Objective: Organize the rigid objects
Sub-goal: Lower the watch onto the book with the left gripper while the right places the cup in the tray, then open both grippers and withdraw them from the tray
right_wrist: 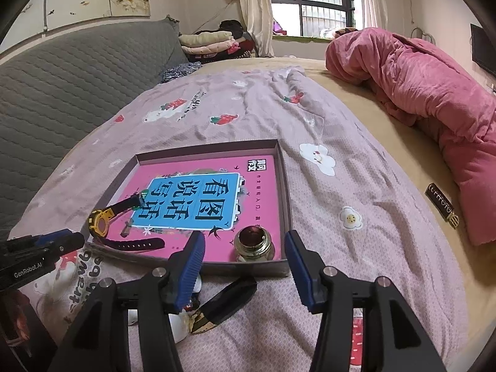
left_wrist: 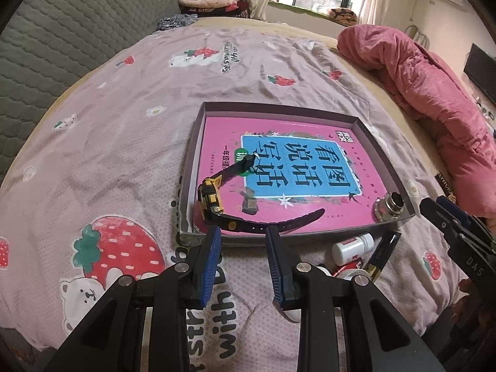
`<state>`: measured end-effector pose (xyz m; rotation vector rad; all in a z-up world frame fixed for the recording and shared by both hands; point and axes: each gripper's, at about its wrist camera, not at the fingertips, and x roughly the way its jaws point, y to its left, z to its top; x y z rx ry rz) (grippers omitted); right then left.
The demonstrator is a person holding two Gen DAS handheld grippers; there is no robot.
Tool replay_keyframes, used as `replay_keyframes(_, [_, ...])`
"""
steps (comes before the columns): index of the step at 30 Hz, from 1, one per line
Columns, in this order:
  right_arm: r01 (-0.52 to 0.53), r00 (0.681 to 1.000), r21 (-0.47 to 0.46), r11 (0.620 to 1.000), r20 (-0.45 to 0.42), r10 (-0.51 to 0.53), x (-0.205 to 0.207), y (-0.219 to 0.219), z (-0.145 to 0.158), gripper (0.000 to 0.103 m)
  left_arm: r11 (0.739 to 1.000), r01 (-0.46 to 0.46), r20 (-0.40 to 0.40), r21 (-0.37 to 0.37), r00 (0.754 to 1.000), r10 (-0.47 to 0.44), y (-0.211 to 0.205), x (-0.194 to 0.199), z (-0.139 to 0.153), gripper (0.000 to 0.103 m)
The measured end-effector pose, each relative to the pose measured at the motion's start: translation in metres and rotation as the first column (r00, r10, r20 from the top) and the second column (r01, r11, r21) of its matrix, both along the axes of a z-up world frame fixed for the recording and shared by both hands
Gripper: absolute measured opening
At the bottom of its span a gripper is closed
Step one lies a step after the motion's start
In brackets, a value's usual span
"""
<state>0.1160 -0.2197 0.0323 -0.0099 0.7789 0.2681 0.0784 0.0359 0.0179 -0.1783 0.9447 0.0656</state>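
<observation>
Already in box (left_wrist: 198, 142): watch (left_wrist: 214, 198) at near left, metal fitting (right_wrist: 254, 243) in near right corner, both on pink book (left_wrist: 217, 142). Bottle (left_wrist: 352, 248) and dark case (right_wrist: 226, 300) on sheet before box. Bottle likely light, smooth, apt to roll; pinch mid-body. Left gripper (left_wrist: 243, 260) parted, empty. Right gripper (right_wrist: 245, 266) wide, empty.

Read upside down on pink book (right_wrist: 198, 192): 看图说话写话. "GenRobot.AI" on left gripper (right_wrist: 59, 241); "DAS" on right gripper (left_wrist: 446, 214); "with" on bedsheet (left_wrist: 124, 142).
</observation>
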Motion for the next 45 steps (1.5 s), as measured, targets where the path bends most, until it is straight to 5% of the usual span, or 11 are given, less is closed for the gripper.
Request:
replay_keyframes(12, [-0.026,0.999,-0.01,1.0,0.018,0.026,-0.01,0.005,0.003,0.06,0.999,0.037,0.026,0.003,0.999,-0.037,-0.008,-0.009,0.007,0.034])
replay_keyframes(15, [-0.027,0.999,-0.011,1.0,0.024,0.028,-0.013,0.006,0.004,0.06,0.999,0.033,0.038,-0.004,0.999,-0.033,-0.007,-0.011,0.009,0.075])
replay_keyframes(45, [-0.085,0.995,-0.028,0.996,0.05,0.086,-0.04,0.009,0.004,0.061,0.997,0.075,0.023,-0.025,0.997,-0.075,-0.011,-0.024,0.008,0.076])
